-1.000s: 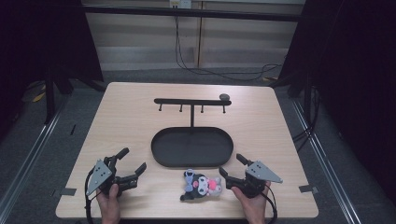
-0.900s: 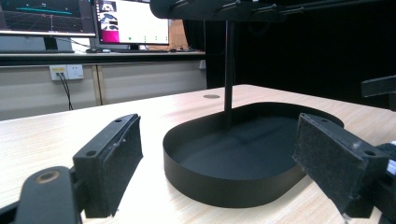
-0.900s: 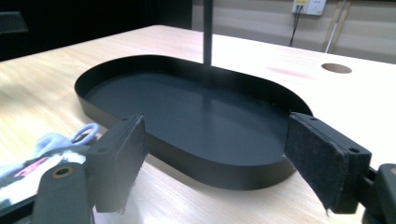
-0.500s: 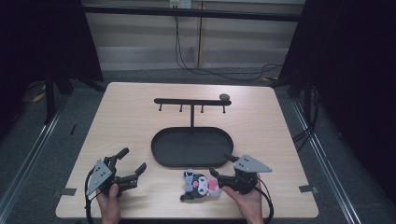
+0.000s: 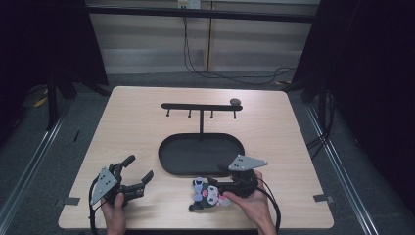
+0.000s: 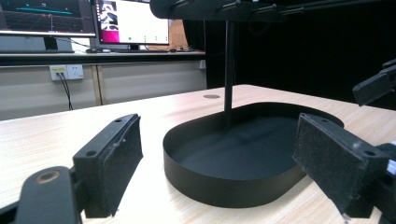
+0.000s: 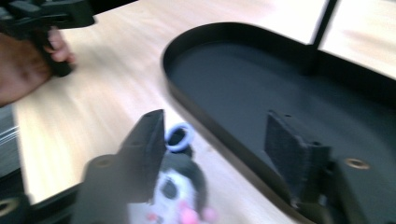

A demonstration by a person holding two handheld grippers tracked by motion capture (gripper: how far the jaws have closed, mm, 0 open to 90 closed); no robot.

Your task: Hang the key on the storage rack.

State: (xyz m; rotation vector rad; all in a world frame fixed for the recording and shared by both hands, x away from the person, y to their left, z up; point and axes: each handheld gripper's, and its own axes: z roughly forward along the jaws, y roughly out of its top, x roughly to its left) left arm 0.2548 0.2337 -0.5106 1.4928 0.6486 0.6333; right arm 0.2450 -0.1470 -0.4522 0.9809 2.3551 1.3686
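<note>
The right tool (image 5: 215, 186), its jaws just closing but not yet pressing, straddles the plush toy (image 5: 208, 194) lying on the bench (image 5: 274, 142). At 12 o'clock sits the black oval tray (image 5: 169, 159) with its hook stand (image 5: 200, 106). At 9 o'clock, well apart, the left tool (image 5: 138, 172) rests released.

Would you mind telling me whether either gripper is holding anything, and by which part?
Nothing is held yet: the right gripper straddles the plush toy unpinched; the left gripper is open.

Black tray (image 5: 169, 164) and hook stand (image 5: 201, 107) block mid-table; edges lie open.
</note>
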